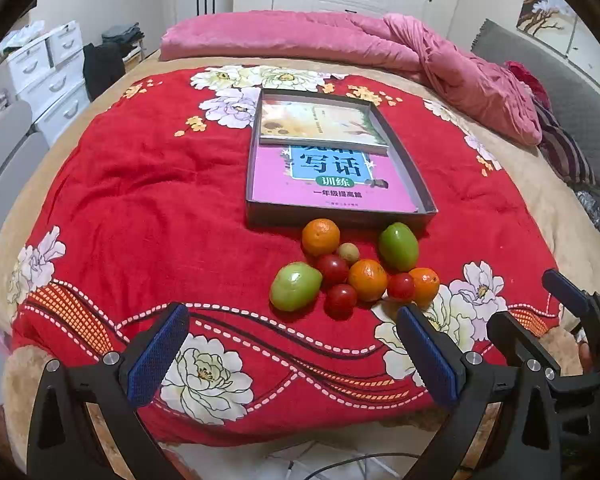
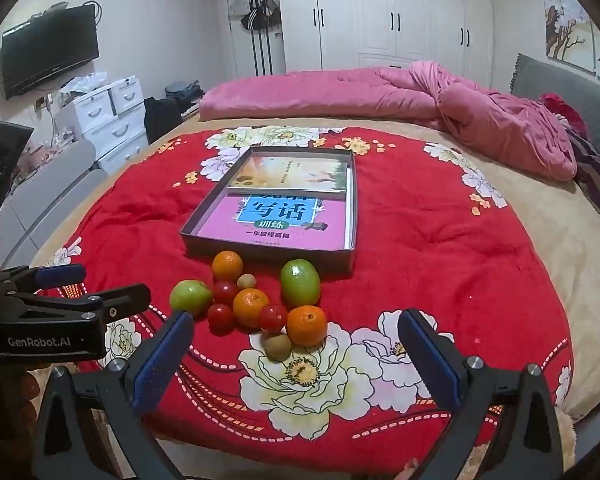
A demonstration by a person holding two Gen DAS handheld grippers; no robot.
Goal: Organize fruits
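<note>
A cluster of fruit lies on the red floral blanket [image 1: 140, 200] just in front of a shallow grey box [image 1: 426, 196]. It holds three oranges [image 1: 321, 237], two green fruits [image 1: 295, 286], three red tomatoes [image 1: 341, 299], a small pale round fruit [image 1: 348, 252] and, in the right wrist view, a brown kiwi [image 2: 277, 346]. My left gripper [image 1: 296, 354] is open and empty, short of the cluster. My right gripper [image 2: 300, 360] is open and empty, with the kiwi and an orange [image 2: 306, 325] just ahead of its fingers.
The grey box [image 2: 350, 248] holds a pink book [image 1: 332, 184] and a pale book [image 1: 320, 124]. A pink duvet [image 1: 440, 56] lies bunched at the far side of the bed. White drawers [image 1: 52, 76] stand at left. The other gripper shows in each view's edge [image 2: 60, 312].
</note>
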